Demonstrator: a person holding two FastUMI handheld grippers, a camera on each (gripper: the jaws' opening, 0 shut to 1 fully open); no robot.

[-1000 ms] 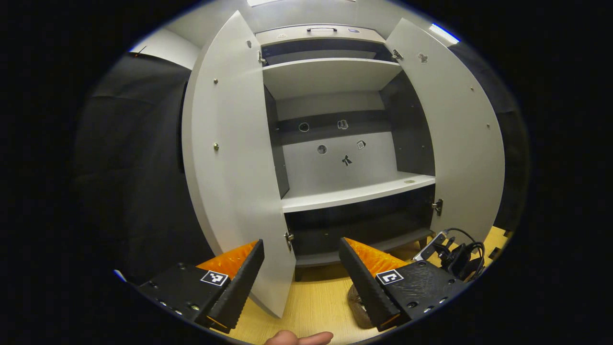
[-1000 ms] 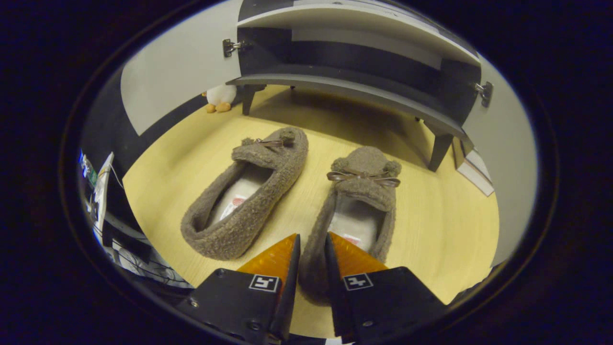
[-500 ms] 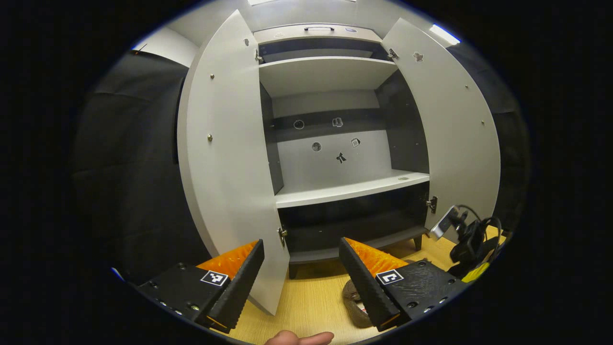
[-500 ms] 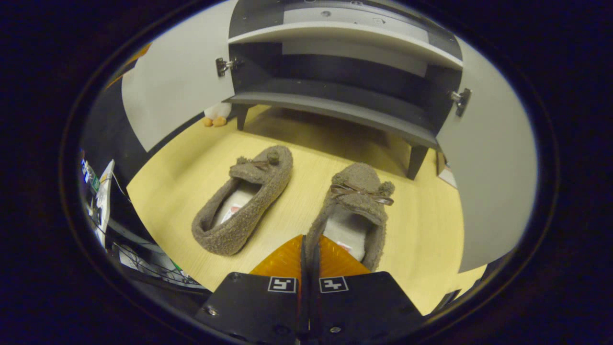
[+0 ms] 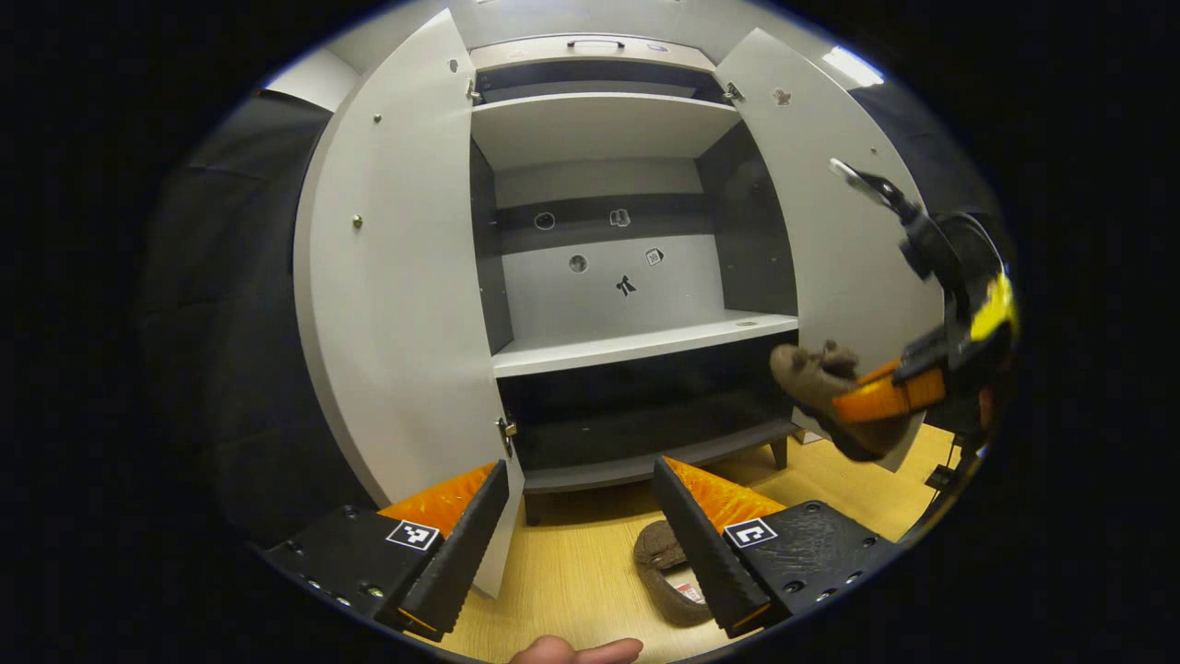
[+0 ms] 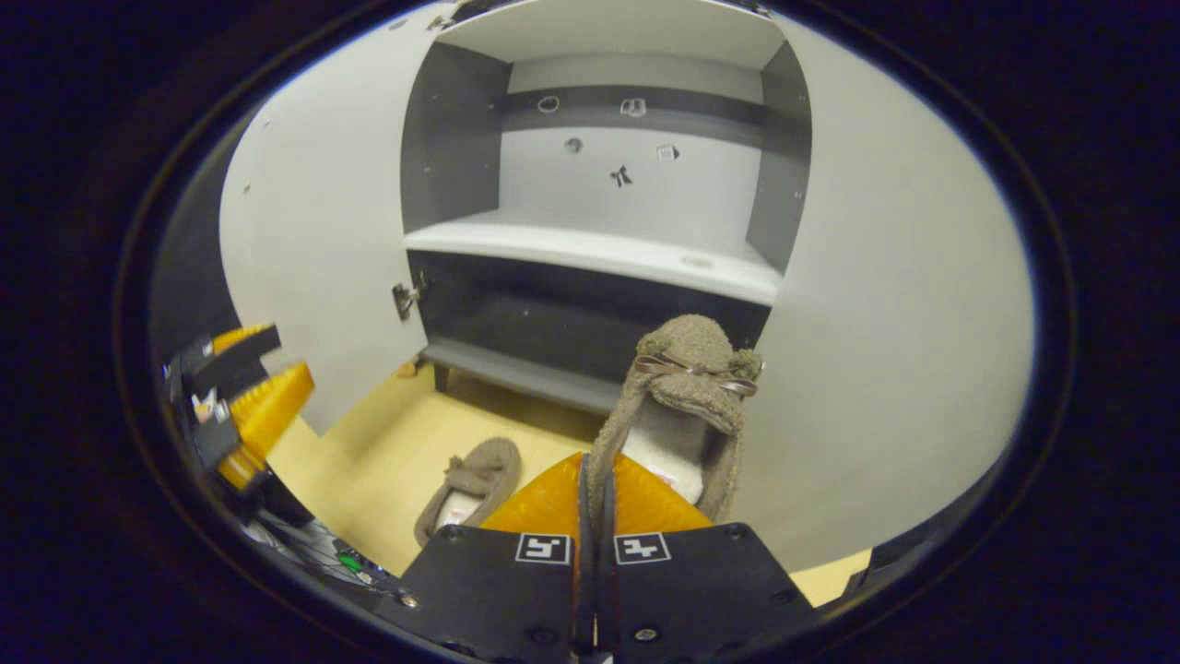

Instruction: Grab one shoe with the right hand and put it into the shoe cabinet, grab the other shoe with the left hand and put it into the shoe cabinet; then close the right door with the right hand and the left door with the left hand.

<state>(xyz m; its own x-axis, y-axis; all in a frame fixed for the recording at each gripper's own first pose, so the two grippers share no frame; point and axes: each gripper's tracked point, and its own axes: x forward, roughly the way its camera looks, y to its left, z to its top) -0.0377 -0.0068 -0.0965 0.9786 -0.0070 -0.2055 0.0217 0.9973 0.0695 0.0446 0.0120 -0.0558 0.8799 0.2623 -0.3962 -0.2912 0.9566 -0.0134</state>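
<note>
Brown fleece caught my eye first in the left gripper view: one slipper [image 5: 825,378] hung in the air beside the right door [image 5: 830,231], pinched by the right hand-held gripper [image 5: 890,398] at the far right. The left hand-held gripper [image 5: 581,530] stood wide and empty, its orange fingers [image 5: 719,503] above the wooden floor [image 5: 572,572]. The second slipper [image 5: 666,572] lay on that floor beside them, in front of the shoe cabinet [image 5: 636,346].

From the right gripper view, the right hand-held gripper [image 6: 592,516] was clamped narrow on the lifted slipper's [image 6: 687,406] heel wall, toe toward the dark lower shelf [image 6: 516,369]. The grip itself showed here, and the left door [image 6: 313,267] stood open. I judged the task barely begun: one slipper lifted, nothing shelved, both doors to close.
</note>
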